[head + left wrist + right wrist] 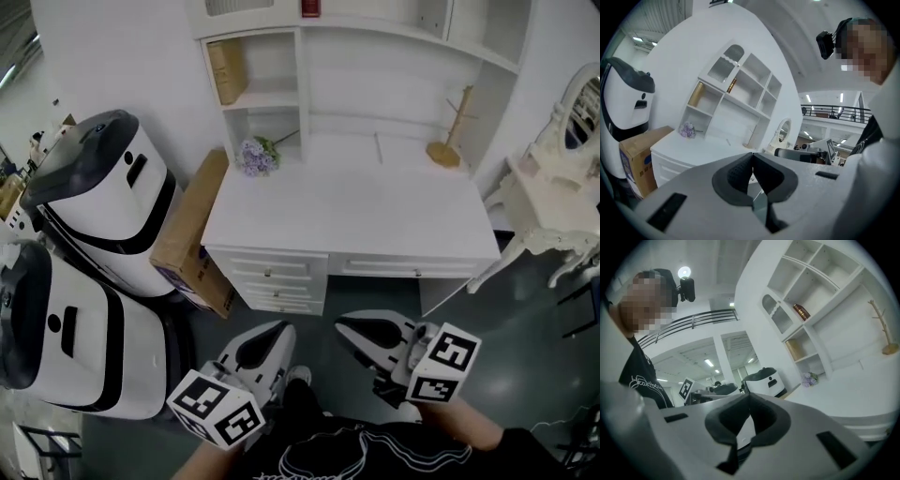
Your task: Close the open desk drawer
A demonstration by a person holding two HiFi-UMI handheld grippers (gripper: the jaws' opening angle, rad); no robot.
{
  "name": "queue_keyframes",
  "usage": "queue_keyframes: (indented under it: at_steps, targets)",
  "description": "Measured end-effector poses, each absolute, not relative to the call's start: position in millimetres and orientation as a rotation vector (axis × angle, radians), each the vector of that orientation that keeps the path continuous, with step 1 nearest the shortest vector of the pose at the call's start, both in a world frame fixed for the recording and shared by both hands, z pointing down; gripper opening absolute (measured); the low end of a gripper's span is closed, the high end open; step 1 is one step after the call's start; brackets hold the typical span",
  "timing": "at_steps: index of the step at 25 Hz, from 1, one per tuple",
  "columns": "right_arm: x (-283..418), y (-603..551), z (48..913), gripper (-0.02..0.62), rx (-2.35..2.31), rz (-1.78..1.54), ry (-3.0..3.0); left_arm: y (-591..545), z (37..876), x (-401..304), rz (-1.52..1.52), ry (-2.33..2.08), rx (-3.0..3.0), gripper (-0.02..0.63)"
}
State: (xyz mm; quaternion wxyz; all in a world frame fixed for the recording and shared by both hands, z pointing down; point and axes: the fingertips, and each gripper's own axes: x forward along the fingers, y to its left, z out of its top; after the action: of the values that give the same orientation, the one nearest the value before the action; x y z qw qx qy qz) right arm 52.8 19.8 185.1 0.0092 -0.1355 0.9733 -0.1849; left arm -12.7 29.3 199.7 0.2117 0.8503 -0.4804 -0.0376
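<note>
A white desk [356, 211] with a shelf hutch stands ahead of me. A stack of drawers [274, 281] sits under its left side and a wide drawer [411, 269] under the middle. From the head view I cannot tell which drawer stands out from its frame. My left gripper [283, 329] and right gripper [343, 324] hang low over the dark floor, short of the desk front and touching nothing. Both are shut and empty, jaws pressed together, as the left gripper view [751, 158] and right gripper view [749, 398] show. The desk [689, 152] lies beyond the left jaws.
Two white and black machines [103, 197] [75, 337] stand at the left. A cardboard box [192, 234] leans against the desk's left side. Purple flowers [255, 156] and a wooden stand [448, 141] sit on the desktop. A white vanity table [553, 211] stands at the right.
</note>
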Motion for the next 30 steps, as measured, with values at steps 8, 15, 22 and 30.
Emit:
queue_keyframes:
  at_steps: [8,15,22,30]
  targets:
    - [63,52,142,0.006,-0.363,-0.426,3.011,67,157,15,-0.1,-1.341,2.483,0.005]
    - [63,63,131,0.006,-0.338,-0.402,3.007,78,146,18,-0.08,-1.359,2.522,0.005]
    - [63,72,131,0.006,-0.326,-0.391,3.018,84,145,21,-0.087,-1.361,2.525,0.005]
    - [67,80,121,0.006,-0.318,-0.348,3.018,90,134,25,-0.103,-1.374,2.544,0.005]
